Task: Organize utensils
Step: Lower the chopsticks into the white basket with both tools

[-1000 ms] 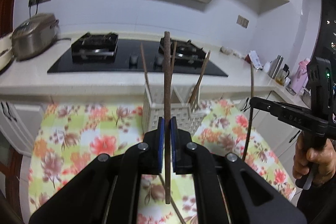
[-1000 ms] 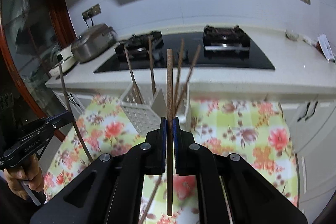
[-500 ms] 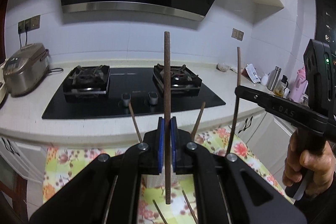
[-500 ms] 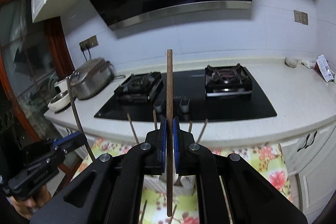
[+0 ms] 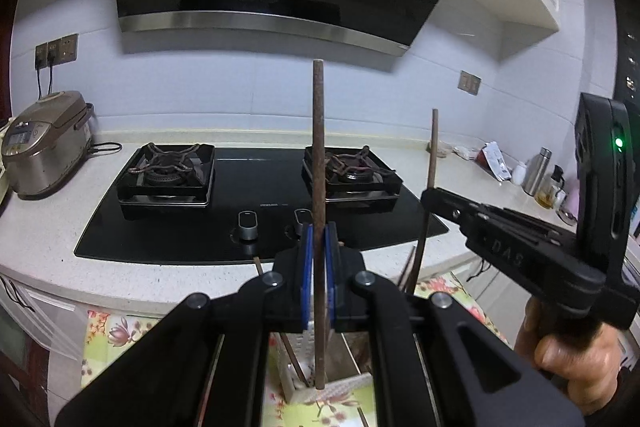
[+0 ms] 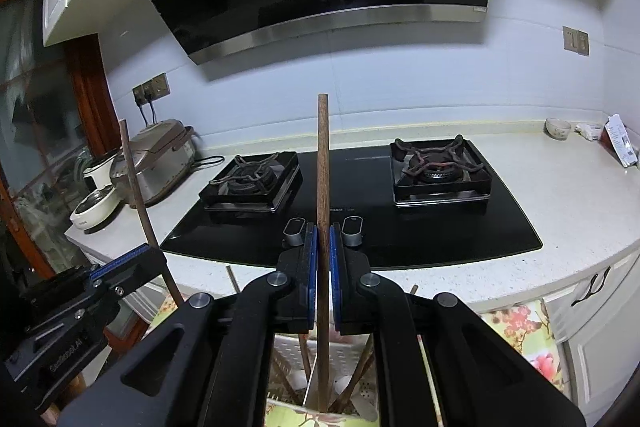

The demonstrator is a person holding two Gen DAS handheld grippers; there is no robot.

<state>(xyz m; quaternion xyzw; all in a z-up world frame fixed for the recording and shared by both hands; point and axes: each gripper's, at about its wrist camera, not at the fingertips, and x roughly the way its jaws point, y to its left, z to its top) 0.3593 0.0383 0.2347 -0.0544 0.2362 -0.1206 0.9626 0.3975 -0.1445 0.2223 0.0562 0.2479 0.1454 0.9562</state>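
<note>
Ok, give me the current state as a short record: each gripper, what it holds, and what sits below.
left gripper: shut on a chopstick, upright
right gripper: shut on a chopstick, upright
holder: white slotted basket under both grippers, more chopsticks standing in it
surface: floral cloth
behind: black stove on a pale counter
</note>
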